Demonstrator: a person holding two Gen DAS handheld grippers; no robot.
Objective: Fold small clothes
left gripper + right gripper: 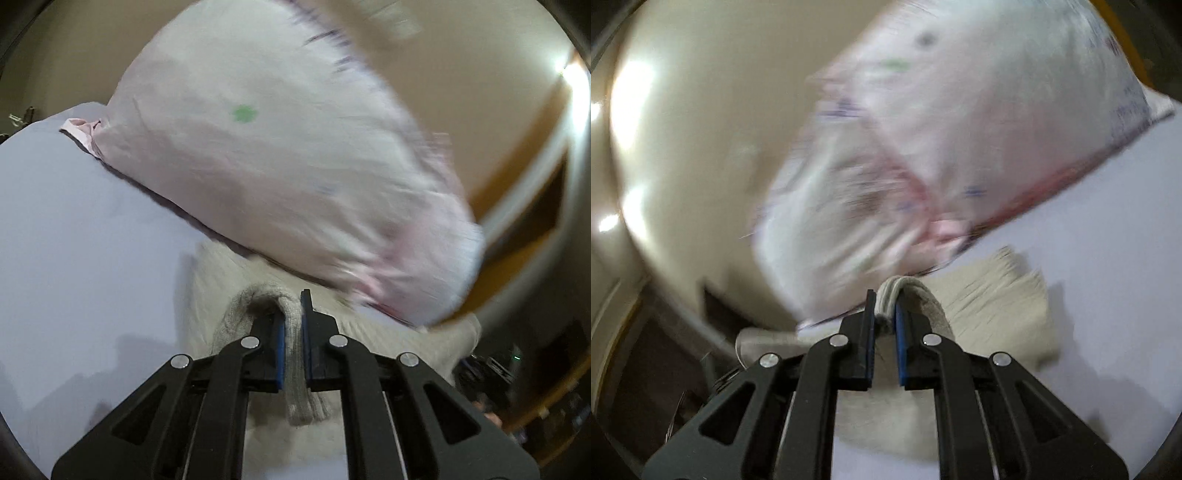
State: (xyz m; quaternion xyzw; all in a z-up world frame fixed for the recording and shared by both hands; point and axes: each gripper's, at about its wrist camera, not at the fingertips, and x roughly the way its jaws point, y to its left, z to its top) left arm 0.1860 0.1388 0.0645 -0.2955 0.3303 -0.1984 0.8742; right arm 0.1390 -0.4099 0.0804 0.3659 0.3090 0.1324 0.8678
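A small cream knitted garment [221, 280] lies on a pale lilac bed sheet [81, 229]. My left gripper [293, 314] is shut on a ribbed edge of the garment, which bunches up between the blue pads. In the right wrist view my right gripper [885, 314] is shut on another fold of the same garment [990, 306], whose body spreads to the right on the sheet [1108, 258]. Both views are blurred by motion.
A large pale pink pillow [266, 155] lies just beyond the garment; it also shows in the right wrist view [923, 140]. Beige walls and a wooden door frame [524, 206] stand behind. The bed's edge drops to a dark floor [646, 387] at left.
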